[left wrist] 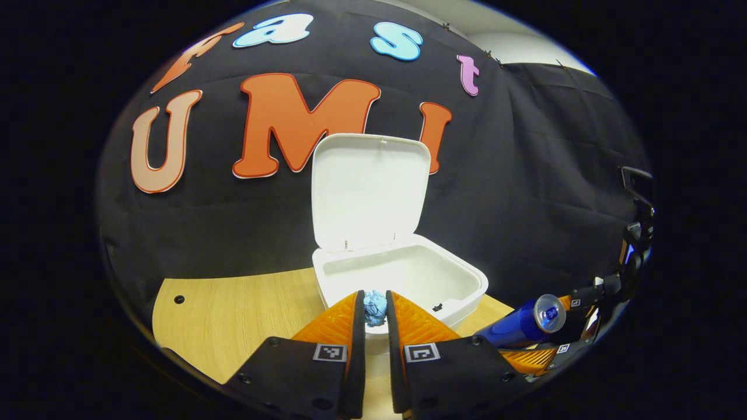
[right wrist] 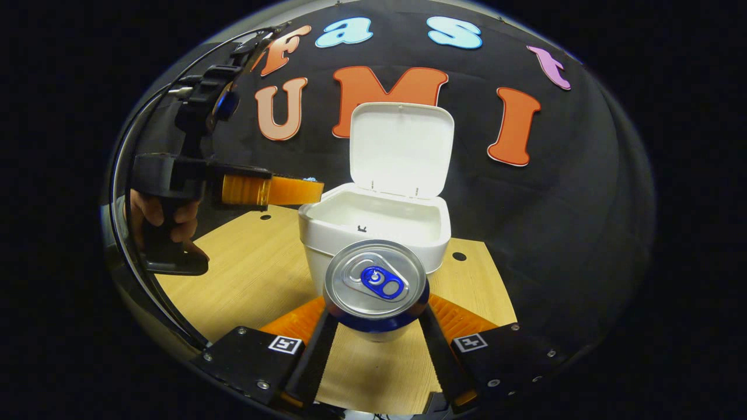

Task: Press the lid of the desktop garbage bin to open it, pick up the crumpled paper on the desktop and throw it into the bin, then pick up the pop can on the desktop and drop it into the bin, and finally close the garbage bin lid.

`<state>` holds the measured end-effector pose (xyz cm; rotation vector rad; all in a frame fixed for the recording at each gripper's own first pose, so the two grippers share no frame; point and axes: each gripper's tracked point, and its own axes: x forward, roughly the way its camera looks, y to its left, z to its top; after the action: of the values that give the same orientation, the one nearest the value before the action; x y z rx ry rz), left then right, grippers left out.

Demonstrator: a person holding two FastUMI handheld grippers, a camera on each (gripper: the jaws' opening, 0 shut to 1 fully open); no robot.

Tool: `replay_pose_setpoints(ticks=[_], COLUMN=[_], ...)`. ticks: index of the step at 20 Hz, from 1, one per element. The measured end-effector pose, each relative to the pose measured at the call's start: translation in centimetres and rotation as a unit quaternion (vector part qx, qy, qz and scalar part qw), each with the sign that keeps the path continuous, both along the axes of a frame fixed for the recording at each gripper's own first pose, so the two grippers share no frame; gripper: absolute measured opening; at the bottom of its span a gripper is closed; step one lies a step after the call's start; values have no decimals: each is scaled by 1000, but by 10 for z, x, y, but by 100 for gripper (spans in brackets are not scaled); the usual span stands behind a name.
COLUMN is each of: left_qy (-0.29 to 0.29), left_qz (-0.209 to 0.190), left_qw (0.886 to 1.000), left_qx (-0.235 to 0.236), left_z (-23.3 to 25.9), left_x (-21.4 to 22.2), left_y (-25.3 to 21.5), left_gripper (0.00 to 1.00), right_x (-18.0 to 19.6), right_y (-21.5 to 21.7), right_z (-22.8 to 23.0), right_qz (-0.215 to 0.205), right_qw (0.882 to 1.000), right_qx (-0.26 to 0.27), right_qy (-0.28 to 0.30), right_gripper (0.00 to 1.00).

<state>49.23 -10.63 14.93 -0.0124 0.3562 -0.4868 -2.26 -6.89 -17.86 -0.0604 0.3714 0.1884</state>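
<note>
In the left gripper view we see our left gripper point(left wrist: 375, 312) clamped on the paper point(left wrist: 375, 307), a small blue crumpled ball pinched between both fingers near their tips. The gripper is held at the near rim of the bin point(left wrist: 461, 291), so the paper sits just at that edge, above the counter point(left wrist: 233, 315). The bin is white and stands on the counter with its lid point(left wrist: 367, 192) raised upright at the back, the inside open to us.

To the right in the same view, the can point(left wrist: 519, 326) lies tilted, its silver top toward us, held by the right gripper.

In the right gripper view we see our right gripper point(right wrist: 376, 318) closed on the can point(right wrist: 375, 280): both fingers press against its blue sides, and its top with the blue tab faces the camera. The can is off the counter point(right wrist: 245, 274), in front of the bin point(right wrist: 327, 233), whose lid point(right wrist: 402, 151) stands open. At the left of this view, a hand point(right wrist: 160, 219) holds the left gripper point(right wrist: 303, 185) level beside the bin's upper rim, with a speck of blue paper point(right wrist: 309, 179) just visible at its tip.
</note>
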Motion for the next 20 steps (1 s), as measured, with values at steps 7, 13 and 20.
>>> replay_pose_setpoints(ticks=[7, 13, 20], left_qy=[-5, -22, -42], left_qz=[-14, -19, 10], left_qw=[1000, 999, 998], left_qx=[21, 16, 41], left_z=[-16, -13, -12], left_x=[5, -1, -10], left_y=[-5, 2, 39], left_gripper=[34, 71, 94], right_x=[5, 20, 44], right_y=[-17, -19, -13], right_z=[28, 60, 85], right_qz=[-35, -45, -36], right_qw=[999, 997, 995], right_qx=[-7, -21, -36], right_qy=[-29, -64, -89], right_gripper=[79, 79, 79])
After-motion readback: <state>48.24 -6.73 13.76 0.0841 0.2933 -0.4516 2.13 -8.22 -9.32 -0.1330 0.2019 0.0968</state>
